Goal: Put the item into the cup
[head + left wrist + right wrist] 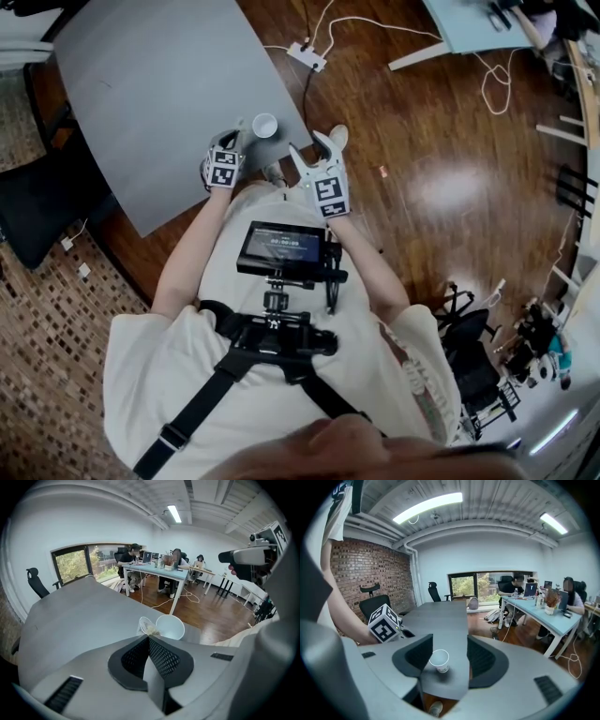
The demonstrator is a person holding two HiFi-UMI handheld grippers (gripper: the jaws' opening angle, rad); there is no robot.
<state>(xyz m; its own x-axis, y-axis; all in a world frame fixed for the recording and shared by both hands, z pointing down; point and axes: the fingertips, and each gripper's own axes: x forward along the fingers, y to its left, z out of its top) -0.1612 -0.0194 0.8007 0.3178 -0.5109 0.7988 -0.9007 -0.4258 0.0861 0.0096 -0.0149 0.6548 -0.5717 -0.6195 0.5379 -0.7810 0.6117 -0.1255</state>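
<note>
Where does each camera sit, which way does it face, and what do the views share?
Head view: on the head, facing down at the grey table; arms and torso show.
Left gripper view: on the left claw, facing across the table; its shut jaws pinch a clear packet.
Right gripper view: on the right claw, open, facing the cup; a forearm shows.
Shared: all show the cup.
</note>
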